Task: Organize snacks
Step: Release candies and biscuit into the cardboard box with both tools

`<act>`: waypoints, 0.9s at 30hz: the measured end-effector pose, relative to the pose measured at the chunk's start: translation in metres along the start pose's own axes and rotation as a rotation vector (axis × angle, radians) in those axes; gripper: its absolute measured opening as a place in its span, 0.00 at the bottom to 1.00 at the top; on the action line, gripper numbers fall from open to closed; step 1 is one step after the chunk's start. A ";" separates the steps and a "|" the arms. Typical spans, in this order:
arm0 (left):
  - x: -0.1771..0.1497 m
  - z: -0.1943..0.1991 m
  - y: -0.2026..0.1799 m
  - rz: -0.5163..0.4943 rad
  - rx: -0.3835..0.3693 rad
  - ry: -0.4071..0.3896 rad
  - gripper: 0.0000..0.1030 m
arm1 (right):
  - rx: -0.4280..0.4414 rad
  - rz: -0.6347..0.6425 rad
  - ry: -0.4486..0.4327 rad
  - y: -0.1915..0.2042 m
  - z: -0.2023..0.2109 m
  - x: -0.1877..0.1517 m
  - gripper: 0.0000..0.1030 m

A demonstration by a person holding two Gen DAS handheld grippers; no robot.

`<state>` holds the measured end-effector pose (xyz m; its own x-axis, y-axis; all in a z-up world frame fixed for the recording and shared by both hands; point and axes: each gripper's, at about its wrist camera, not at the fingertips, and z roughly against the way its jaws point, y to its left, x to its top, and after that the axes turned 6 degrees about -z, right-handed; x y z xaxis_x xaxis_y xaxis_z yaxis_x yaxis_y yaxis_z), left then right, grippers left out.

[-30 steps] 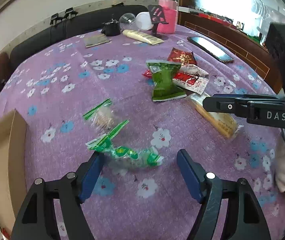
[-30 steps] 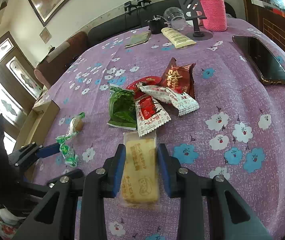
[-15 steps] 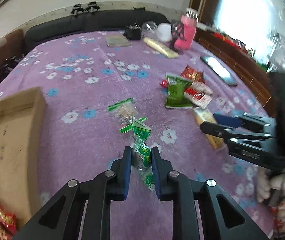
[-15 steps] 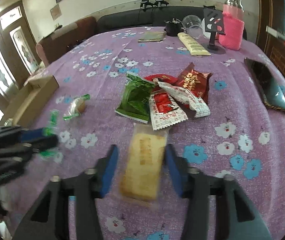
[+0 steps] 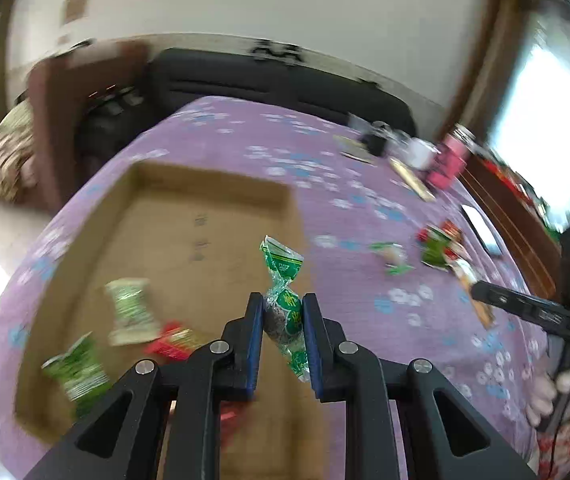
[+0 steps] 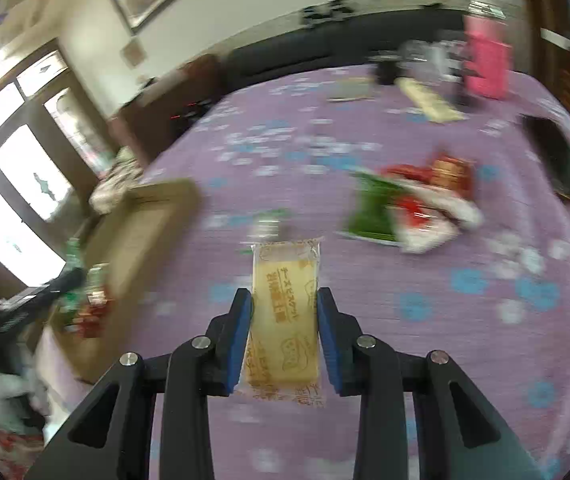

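Note:
My left gripper (image 5: 283,307) is shut on a green twist-wrapped candy (image 5: 283,280) and holds it above the open cardboard box (image 5: 189,216). In the box lie a pale green packet (image 5: 131,312), a green packet (image 5: 79,368) and a red packet (image 5: 173,344). My right gripper (image 6: 285,304) is shut on a yellow biscuit packet (image 6: 285,304) and holds it above the purple flowered tablecloth (image 6: 405,280). A pile of green, red and white packets (image 6: 409,204) lies on the cloth to the right. The box also shows in the right wrist view (image 6: 141,232) at the left.
A small clear candy (image 5: 393,254) lies between box and pile. A phone (image 6: 557,164) lies at the right edge. A pink-sleeved jar (image 6: 485,60), a cup and a long yellow packet (image 6: 429,100) stand at the far side. A dark sofa (image 5: 269,80) lies beyond the table.
My left gripper closed on the green candy, lifted it and swung left over the box. My right gripper closed on the biscuit packet, lifted it off the cloth and moves left.

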<state>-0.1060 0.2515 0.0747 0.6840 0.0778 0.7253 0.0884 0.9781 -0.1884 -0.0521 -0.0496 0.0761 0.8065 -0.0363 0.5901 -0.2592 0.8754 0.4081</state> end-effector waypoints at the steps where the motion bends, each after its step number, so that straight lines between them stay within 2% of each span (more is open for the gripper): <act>1: -0.004 0.002 0.009 0.022 0.009 -0.001 0.19 | 0.022 0.018 0.010 0.014 -0.004 0.001 0.31; 8: -0.019 0.006 0.056 0.146 0.073 0.019 0.19 | 0.136 0.164 0.109 0.125 -0.052 -0.008 0.31; 11: -0.024 0.008 0.067 0.177 0.069 0.021 0.19 | 0.162 0.194 0.144 0.155 -0.069 -0.015 0.31; 14: -0.028 0.012 0.076 0.207 0.049 0.011 0.23 | 0.152 0.219 0.175 0.174 -0.089 -0.021 0.31; 16: -0.030 0.017 0.080 0.221 0.038 -0.001 0.33 | 0.132 0.230 0.180 0.180 -0.099 -0.023 0.31; 21: -0.030 0.028 0.082 0.231 0.028 -0.035 0.44 | 0.078 0.248 0.149 0.187 -0.111 -0.020 0.32; 23: -0.029 0.031 0.080 0.234 0.015 -0.052 0.54 | 0.061 0.264 0.133 0.191 -0.114 -0.018 0.32; 24: -0.027 0.033 0.078 0.235 0.005 -0.061 0.62 | 0.056 0.272 0.122 0.192 -0.112 -0.018 0.32; 27: -0.024 0.041 0.073 0.251 -0.055 -0.092 0.77 | 0.062 0.273 0.089 0.190 -0.101 -0.016 0.32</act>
<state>-0.1458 0.3290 0.0707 0.6213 0.3364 0.7077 -0.0349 0.9142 -0.4038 -0.0604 0.1660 0.0745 0.7452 0.2409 0.6217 -0.5025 0.8158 0.2862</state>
